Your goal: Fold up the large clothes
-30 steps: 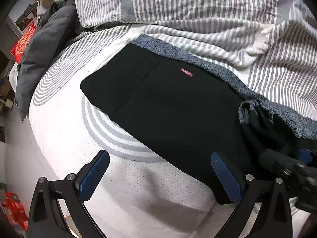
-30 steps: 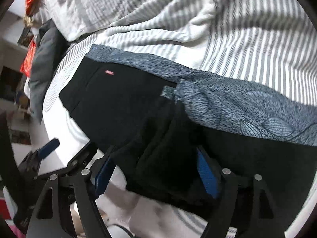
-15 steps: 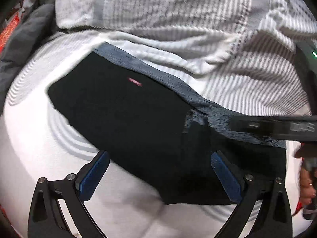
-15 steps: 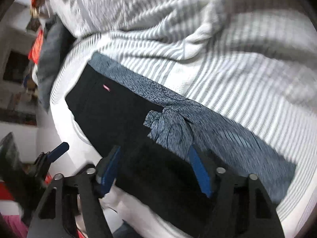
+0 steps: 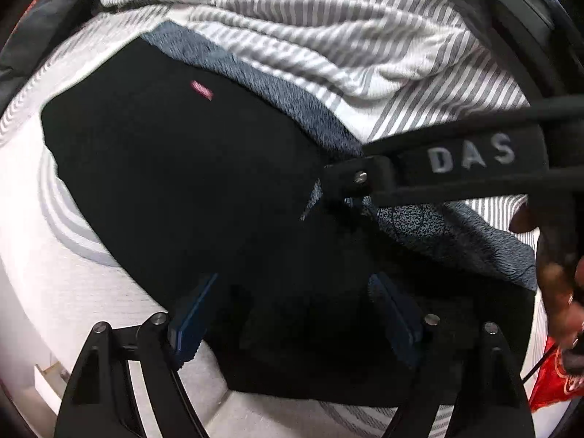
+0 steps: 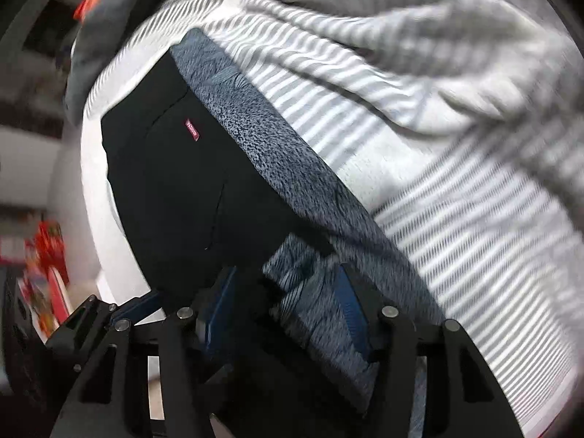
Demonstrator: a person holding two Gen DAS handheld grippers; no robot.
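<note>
A large black garment (image 5: pixel 189 168) with a small red label (image 5: pixel 201 90) and a blue-grey patterned lining (image 5: pixel 452 233) lies flat on a bed; it also shows in the right wrist view (image 6: pixel 182 197). My left gripper (image 5: pixel 292 310) is open, its blue pads straddling the garment's near black edge. My right gripper (image 6: pixel 288 303) is partly closed around a bunched fold of patterned lining (image 6: pixel 310 292) and black cloth. The right gripper's black body, marked DAS (image 5: pixel 471 157), crosses the left wrist view at the right.
A grey-and-white striped duvet (image 5: pixel 328 36) is heaped behind the garment. The white mattress (image 5: pixel 54 273) with grey rings shows at left. A dark grey jacket (image 6: pixel 109 29) lies at the bed's far left. Red items (image 6: pixel 47 248) sit beside the bed.
My left gripper moved forward over the garment's near edge. My right gripper swung across it, carrying the bunched lining with it over the black cloth.
</note>
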